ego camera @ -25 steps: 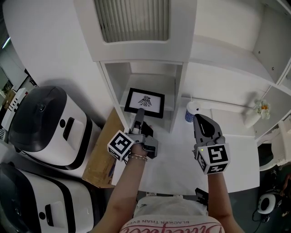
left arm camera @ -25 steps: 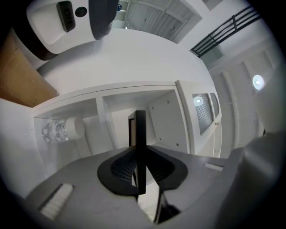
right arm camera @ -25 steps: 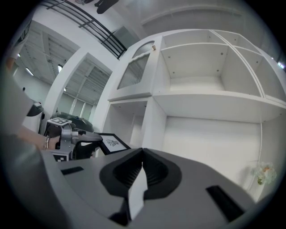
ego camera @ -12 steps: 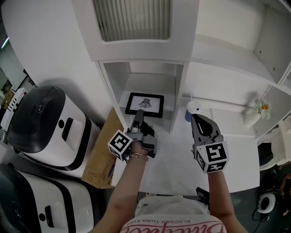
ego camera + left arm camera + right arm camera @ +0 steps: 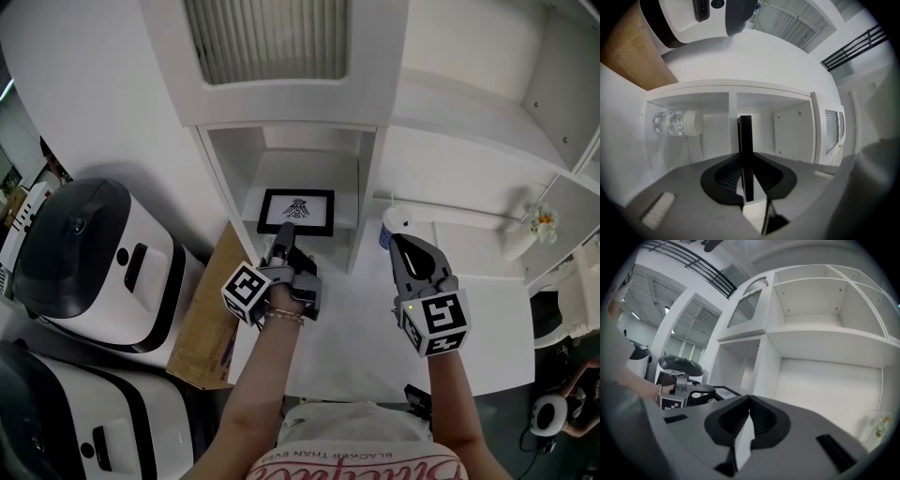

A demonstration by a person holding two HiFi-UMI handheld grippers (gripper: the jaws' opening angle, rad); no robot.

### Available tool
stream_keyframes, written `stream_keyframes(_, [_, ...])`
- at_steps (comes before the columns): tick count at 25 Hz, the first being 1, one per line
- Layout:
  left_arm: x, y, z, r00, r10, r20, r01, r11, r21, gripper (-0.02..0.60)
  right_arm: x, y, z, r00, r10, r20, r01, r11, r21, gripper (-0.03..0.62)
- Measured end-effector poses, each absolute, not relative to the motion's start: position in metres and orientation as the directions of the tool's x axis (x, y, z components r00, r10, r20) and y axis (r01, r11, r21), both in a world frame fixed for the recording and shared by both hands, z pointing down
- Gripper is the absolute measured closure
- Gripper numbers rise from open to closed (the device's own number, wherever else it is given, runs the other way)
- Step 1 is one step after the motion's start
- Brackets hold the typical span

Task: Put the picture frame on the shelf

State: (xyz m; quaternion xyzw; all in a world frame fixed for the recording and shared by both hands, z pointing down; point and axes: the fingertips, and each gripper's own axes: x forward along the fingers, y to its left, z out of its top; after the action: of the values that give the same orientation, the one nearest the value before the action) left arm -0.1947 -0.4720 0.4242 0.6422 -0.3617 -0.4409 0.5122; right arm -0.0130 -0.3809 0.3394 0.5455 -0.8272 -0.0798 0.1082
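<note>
The black picture frame (image 5: 297, 212) with a white mat and a small dark print lies nearly flat inside the lower cubby of the white shelf (image 5: 366, 202). My left gripper (image 5: 286, 234) is shut on its near edge. In the left gripper view the frame (image 5: 745, 140) stands edge-on between the jaws, reaching into the cubby. My right gripper (image 5: 412, 253) hovers over the white table, shut with nothing in it. The right gripper view shows its own closed tips (image 5: 749, 401) and, at the left, the frame (image 5: 723, 391) beside the left gripper (image 5: 701, 394).
A clear bottle with a white cap (image 5: 394, 228) lies on the table against the shelf, also visible as a bottle (image 5: 675, 123) in the left gripper view. Two white-and-black machines (image 5: 84, 253) and a cardboard box (image 5: 211, 319) stand at the left. Small flowers (image 5: 541, 222) sit far right.
My left gripper has pushed forward, carrying the frame deeper into the cubby and leveling it. The right gripper has barely shifted.
</note>
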Motion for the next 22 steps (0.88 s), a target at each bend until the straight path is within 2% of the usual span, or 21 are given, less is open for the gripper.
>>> stream_keyframes(3, [-0.194, -0.477, 0.426, 0.354, -0.921, -0.163, -0.028, -0.185, 0.982, 0.509, -0.013, -0.382, 0.34, -0.382, -0.919, 0.094, -0.885, 0.393, 0.251, 0.586])
stream_keyframes(14, [-0.193, -0.492, 0.434, 0.376, -0.923, -0.087, -0.067, -0.121, 0.99, 0.428, -0.018, -0.387, 0.341, -0.388, -0.916, 0.099, -0.881, 0.4, 0.252, 0.586])
stream_keyframes(22, [-0.192, -0.506, 0.436, 0.373, -0.924, -0.078, -0.07, -0.112, 0.991, 0.42, -0.02, -0.395, 0.343, -0.389, -0.916, 0.102, -0.88, 0.402, 0.255, 0.586])
